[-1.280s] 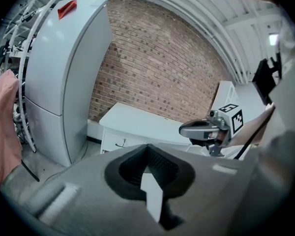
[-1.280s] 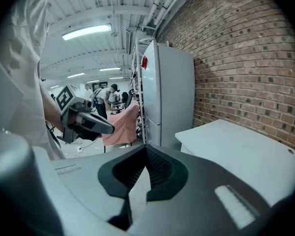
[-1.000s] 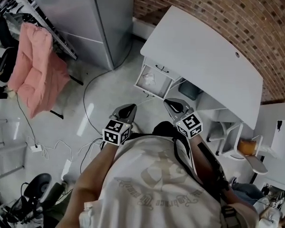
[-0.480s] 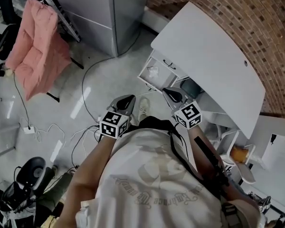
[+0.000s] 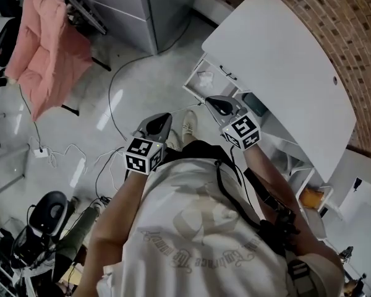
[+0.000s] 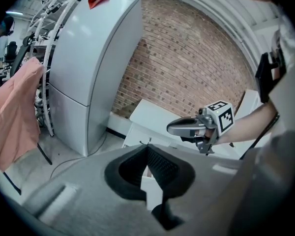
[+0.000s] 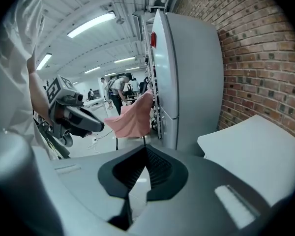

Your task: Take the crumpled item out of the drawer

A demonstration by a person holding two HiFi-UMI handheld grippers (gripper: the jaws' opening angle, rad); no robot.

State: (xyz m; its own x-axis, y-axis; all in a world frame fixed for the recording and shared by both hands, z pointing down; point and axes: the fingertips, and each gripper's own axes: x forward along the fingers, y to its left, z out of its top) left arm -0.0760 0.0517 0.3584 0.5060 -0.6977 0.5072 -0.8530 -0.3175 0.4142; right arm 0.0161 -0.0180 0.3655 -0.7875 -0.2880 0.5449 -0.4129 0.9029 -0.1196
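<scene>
In the head view, an open white drawer (image 5: pixel 194 86) juts from under the white desk (image 5: pixel 278 54). A crumpled white item (image 5: pixel 204 77) lies inside it. My right gripper (image 5: pixel 211 102) is shut and empty, its tip just in front of the drawer's near edge. The left gripper (image 5: pixel 163 119) is also shut and empty, held lower left over the floor, away from the drawer. The left gripper view shows my left gripper (image 6: pixel 148 146) pointing at the desk, with the right gripper (image 6: pixel 179 127) beside it. In the right gripper view, its own jaws (image 7: pixel 146 148) are together.
A grey fridge (image 5: pixel 145 5) stands left of the desk, against the brick wall (image 5: pixel 352 17). A pink cloth (image 5: pixel 43 48) hangs on a rack at the far left. Cables (image 5: pixel 111 98) trail over the floor. A shoe (image 5: pixel 188 126) shows between the grippers.
Both grippers have come nearer to the open drawer; the right one now points at its front edge. The head view has shifted, so the desk sits higher and more to the right.
</scene>
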